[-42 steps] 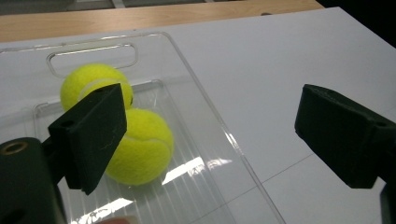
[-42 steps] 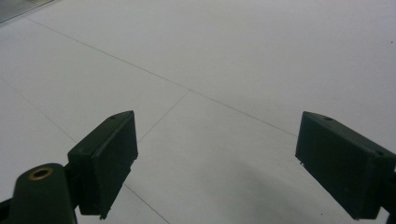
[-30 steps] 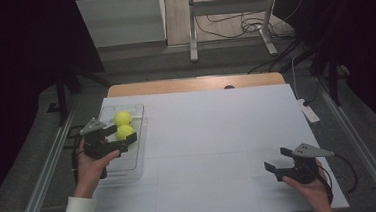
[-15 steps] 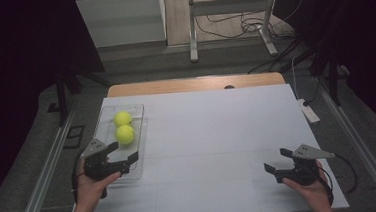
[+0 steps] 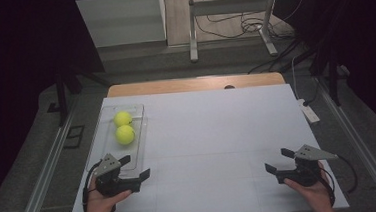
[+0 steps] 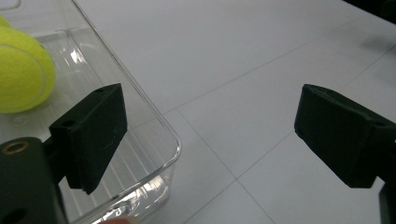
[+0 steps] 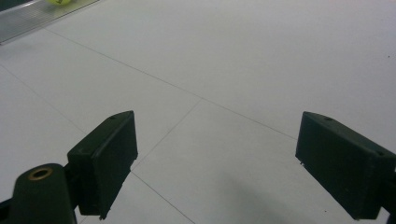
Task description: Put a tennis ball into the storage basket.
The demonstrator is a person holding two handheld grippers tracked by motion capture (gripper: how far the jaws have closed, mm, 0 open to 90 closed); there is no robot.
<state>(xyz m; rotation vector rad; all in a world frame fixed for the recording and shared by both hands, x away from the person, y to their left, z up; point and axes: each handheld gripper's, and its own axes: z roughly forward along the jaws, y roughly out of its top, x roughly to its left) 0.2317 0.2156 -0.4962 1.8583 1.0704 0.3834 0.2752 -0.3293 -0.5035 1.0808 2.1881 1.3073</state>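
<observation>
White table (image 5: 218,134), metal stand (image 5: 230,18) behind.

I see an evenly lit white worktop (image 5: 214,149) ringed by near-black surroundings. Glare glints on the clear tray (image 6: 154,135). My close claw pads look soft, perhaps out of focus.

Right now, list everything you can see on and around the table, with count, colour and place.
tennis balls: two, yellow-green, side by side in the far half of the tray.
tray: one, clear plastic, near the left edge of the table.
table: one, white top with a bare wooden strip at the far edge.
power strip: one, white, just off the table's right edge.
metal stand: one, grey, on the floor beyond the table, with cables around it.
left gripper: one, black, jaws open and empty, at the tray's near end.
right gripper: one, black, jaws open and empty, over the near right of the table.
</observation>
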